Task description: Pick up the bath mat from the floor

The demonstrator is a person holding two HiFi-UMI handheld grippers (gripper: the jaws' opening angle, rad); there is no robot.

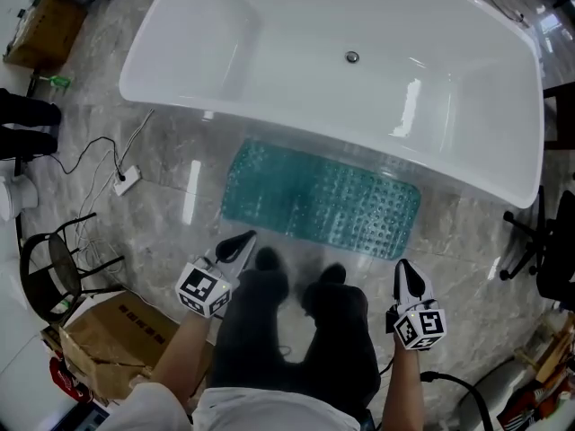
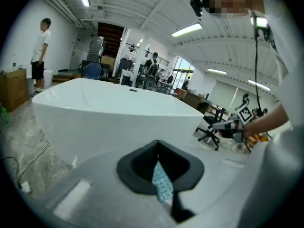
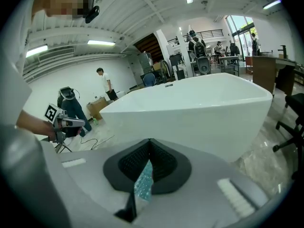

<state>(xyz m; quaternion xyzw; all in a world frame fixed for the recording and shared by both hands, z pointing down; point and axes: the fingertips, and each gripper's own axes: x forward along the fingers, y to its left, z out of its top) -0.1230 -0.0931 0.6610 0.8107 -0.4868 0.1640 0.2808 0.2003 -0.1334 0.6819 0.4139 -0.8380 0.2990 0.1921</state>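
Left claw [image 1: 239, 243] is fully closed with nothing in it, and the right claw [image 1: 406, 278] is the same. In both gripper views the tips meet, and the sliver of teal in the slot below them looks to me like the mat seen through the gap, not something pinched. Both claws point down and forward, hanging above the floor [image 1: 162, 214], one on each side of the person's shoes [image 1: 269, 260].

The bath mat [image 1: 319, 200] lies flat on the floor just ahead of the shoes. Its far long edge sits right beside the bathtub [image 1: 207, 79], maybe tucked slightly under the rim. Neither claw touches it yet.

So I'd call this the approach, with the grab not started. My advice:
- open both claws before they reach the mat
- go for the near long edge, since the tub crowds the far one
- keep the two grips well apart so it doesn't sag in the middle
- slide one jaw under the edge and pinch
- it looks bumpy and rubbery, so it may cling to the tile; peel it up from the edge, don't yank
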